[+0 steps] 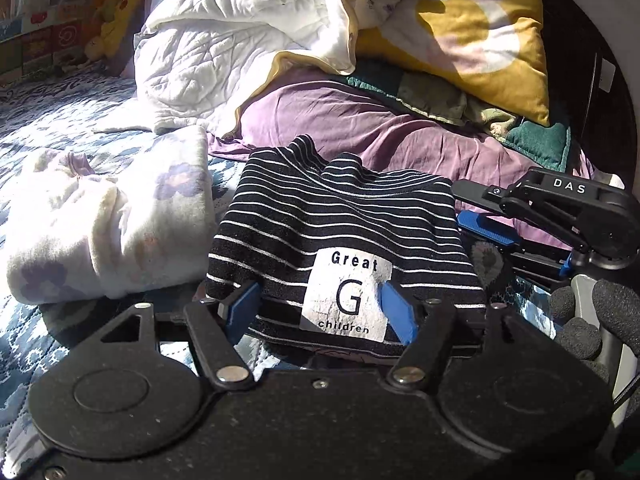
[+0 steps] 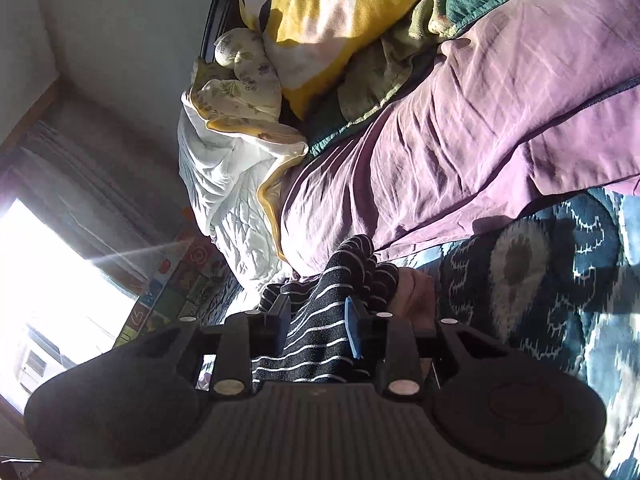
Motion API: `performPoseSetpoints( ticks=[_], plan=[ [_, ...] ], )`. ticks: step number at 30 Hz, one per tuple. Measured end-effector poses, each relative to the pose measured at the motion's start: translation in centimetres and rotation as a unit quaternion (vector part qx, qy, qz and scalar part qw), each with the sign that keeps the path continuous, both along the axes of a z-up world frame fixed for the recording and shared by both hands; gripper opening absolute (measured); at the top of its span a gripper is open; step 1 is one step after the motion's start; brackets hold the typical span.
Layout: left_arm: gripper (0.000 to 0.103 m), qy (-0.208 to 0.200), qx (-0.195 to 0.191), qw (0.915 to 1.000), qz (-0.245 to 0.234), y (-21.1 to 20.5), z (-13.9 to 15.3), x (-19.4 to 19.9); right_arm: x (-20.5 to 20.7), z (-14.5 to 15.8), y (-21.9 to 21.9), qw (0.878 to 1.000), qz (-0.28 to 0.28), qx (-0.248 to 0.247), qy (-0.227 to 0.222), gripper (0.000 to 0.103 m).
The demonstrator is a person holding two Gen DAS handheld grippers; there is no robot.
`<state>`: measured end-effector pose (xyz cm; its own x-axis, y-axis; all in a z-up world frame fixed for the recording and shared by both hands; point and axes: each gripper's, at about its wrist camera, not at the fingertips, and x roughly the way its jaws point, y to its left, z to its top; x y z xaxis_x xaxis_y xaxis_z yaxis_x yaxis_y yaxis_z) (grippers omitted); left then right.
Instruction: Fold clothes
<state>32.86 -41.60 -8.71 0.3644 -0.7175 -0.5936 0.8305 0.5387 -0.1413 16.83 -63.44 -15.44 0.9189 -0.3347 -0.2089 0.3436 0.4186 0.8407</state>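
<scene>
A folded black shirt with thin white stripes [image 1: 340, 216] lies on the blue patterned bedspread [image 1: 24, 344], its white "Great G children" patch facing up. My left gripper [image 1: 322, 310] is open at the shirt's near edge, blue pads wide apart on either side of the patch. My right gripper [image 1: 460, 206] comes in from the right, turned on its side, one finger over the shirt's right edge and one under it. In the right wrist view the striped shirt [image 2: 320, 332] fills the gap between the pads of the right gripper [image 2: 319, 326], which is shut on it.
A folded white floral garment [image 1: 100, 232] lies just left of the shirt. Behind are a rumpled white quilt [image 1: 224, 40], a purple sheet [image 1: 360, 120] and a yellow pillow [image 1: 480, 28]. A gloved hand [image 1: 592, 320] holds the right gripper. A bright window [image 2: 52, 264] shows in the right wrist view.
</scene>
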Motion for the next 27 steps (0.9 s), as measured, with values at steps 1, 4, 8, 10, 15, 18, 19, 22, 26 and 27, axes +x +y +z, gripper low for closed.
performPoseSetpoints(
  ticks=[1, 4, 8, 10, 15, 18, 19, 22, 26, 27],
  plan=[
    [0.067, 0.002, -0.006, 0.9999, 0.008, 1.2, 0.4, -0.5, -0.3, 0.1, 0.1, 1.0, 0.001, 0.002, -0.006, 0.032],
    [0.067, 0.002, -0.015, 0.9995, 0.027, 5.0, 1.5, -2.6, -0.8, 1.3, 1.3, 0.999, 0.024, -0.021, -0.01, 0.035],
    [0.067, 0.016, -0.006, 0.9972, 0.073, 11.8, 2.0, -6.7, -0.7, 3.3, 4.5, 0.995, 0.091, -0.037, -0.003, 0.057],
    [0.072, 0.039, -0.012, 0.9945, 0.097, 15.6, 2.1, -8.7, -0.7, 4.4, 6.9, 0.991, 0.129, -0.044, 0.0, 0.063],
    [0.081, 0.063, -0.039, 0.9795, 0.188, 25.7, 3.1, -13.6, -1.6, 7.3, 14.1, 0.972, 0.23, -0.037, -0.012, 0.083],
    [0.086, 0.077, -0.049, 0.9676, 0.235, 31.1, 4.7, -16.4, -2.3, 9.8, 18.8, 0.951, 0.304, -0.06, -0.01, 0.091],
    [0.09, 0.062, -0.047, 0.9647, 0.252, 32.8, 5.7, -17.5, -2.7, 10.7, 20.4, 0.943, 0.323, -0.074, -0.009, 0.093],
    [0.102, 0.025, -0.043, 0.9584, 0.281, 36.8, 8.6, -20.0, -4.4, 13.0, 24.5, 0.919, 0.378, -0.114, 0.004, 0.102],
    [0.102, -0.024, -0.041, 0.9385, 0.342, 41.0, 12.2, -23.7, -8.0, 15.5, 30.8, 0.89, 0.422, -0.167, 0.044, 0.102],
    [0.103, -0.037, -0.036, 0.9315, 0.36, 41.6, 12.8, -24.7, -8.6, 15.9, 31.9, 0.885, 0.426, -0.177, 0.053, 0.102]
  ],
)
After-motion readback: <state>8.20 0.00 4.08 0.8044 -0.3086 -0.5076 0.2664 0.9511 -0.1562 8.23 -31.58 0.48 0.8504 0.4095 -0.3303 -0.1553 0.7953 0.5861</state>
